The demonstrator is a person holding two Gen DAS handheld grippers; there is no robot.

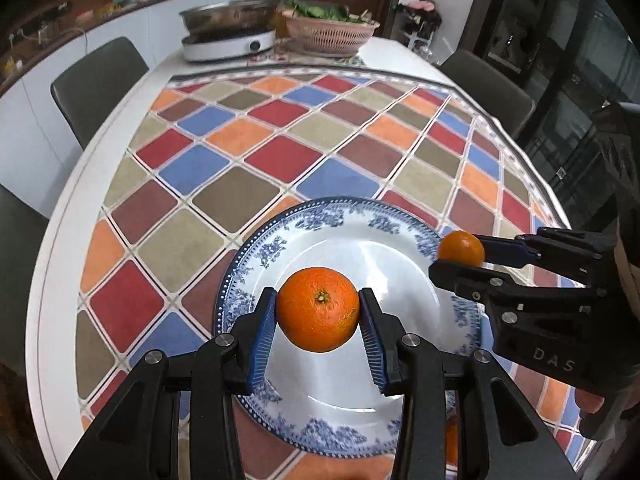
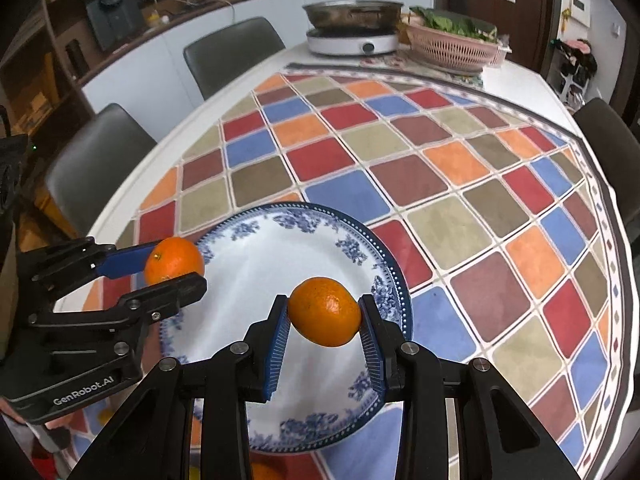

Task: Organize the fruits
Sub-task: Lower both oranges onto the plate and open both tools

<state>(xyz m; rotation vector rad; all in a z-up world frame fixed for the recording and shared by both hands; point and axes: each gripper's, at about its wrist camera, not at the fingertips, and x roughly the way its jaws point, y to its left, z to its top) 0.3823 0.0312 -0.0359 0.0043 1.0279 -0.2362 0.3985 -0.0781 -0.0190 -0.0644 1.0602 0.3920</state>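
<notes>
- our left tool (image 1: 318,314) grips one orange (image 1: 318,308) above the plate (image 1: 280,246)
- our right tool (image 2: 325,316) clamps another orange (image 2: 325,312) over it
- letting go too high, we risk both rolling onto the tabletop (image 1: 72,216)

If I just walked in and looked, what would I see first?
Two bright oranges, each pinched in a black gripper with blue pads: the left gripper holds one orange over the middle of the blue-and-white plate, and the right gripper holds the other orange over the plate's edge. Under the plate lies a tablecloth of red, blue, orange and olive squares.
</notes>
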